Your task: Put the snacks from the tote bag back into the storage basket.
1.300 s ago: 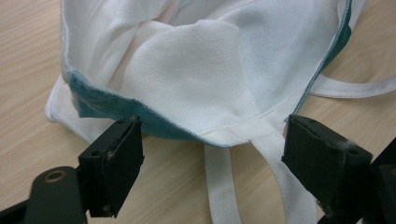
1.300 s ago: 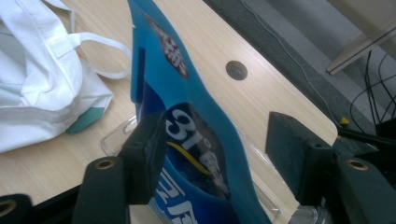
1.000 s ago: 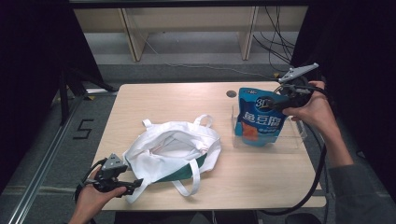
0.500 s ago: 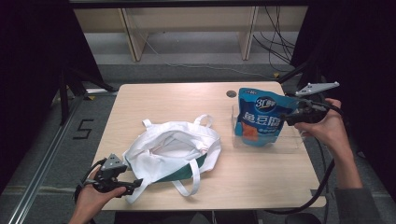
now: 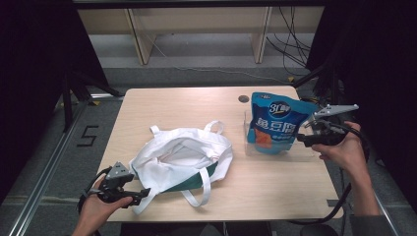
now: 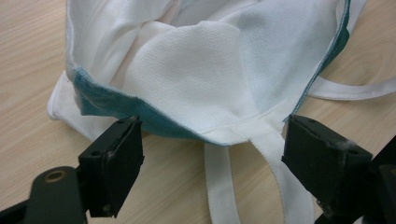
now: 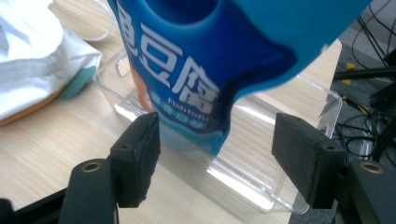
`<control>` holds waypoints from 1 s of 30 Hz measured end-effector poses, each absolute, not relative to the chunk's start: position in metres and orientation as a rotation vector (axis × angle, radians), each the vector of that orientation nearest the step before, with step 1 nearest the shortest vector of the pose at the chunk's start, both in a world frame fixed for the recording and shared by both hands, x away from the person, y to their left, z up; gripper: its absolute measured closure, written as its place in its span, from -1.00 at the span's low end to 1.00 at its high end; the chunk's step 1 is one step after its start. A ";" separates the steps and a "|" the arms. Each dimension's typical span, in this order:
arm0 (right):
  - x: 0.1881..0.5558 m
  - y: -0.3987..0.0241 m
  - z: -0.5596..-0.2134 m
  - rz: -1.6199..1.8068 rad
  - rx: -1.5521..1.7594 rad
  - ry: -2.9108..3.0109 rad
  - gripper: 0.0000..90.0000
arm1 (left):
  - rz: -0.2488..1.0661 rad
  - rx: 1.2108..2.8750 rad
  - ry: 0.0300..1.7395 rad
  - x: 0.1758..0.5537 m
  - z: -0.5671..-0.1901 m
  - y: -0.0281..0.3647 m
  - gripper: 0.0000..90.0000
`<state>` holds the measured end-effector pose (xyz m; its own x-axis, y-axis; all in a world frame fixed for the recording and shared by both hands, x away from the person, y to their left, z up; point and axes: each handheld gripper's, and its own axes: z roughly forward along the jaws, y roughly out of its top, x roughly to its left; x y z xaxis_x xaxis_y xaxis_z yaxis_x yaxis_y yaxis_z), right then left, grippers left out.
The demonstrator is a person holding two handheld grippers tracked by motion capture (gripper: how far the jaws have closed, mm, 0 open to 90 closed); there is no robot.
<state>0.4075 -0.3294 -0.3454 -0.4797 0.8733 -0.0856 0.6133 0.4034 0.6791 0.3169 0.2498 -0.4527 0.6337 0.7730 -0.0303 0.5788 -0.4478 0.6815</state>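
High view: blue pouch (image 5: pixel 275 123) upright in clear tray (image 5: pixel 305 152)

The high view looks down over the table (image 5: pixel 275 196), while each gripper view sits close behind its jaws, facing bag (image 6: pixel 224 74) and pouch (image 7: pixel 196 60).

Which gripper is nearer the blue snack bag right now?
Right. The right gripper sits just beside the blue snack bag in the clear tray, jaws open. The left gripper is across the table at the white tote bag.
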 end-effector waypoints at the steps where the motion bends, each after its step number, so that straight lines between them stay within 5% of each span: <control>1: 0.407 -0.330 -0.349 0.805 1.242 2.231 -0.26 | 0.366 2.196 1.054 0.316 -0.452 0.250 -0.57; 30: 0.399 -0.275 -0.386 0.887 1.181 2.375 -0.26 | 0.400 2.157 1.046 0.314 -0.452 0.248 -0.57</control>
<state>0.3990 -0.2753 -0.3864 -0.5948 0.8035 -0.0271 0.5889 0.4584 0.6656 0.3137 0.2481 -0.4525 0.6270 0.7787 -0.0242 0.5640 -0.4322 0.7036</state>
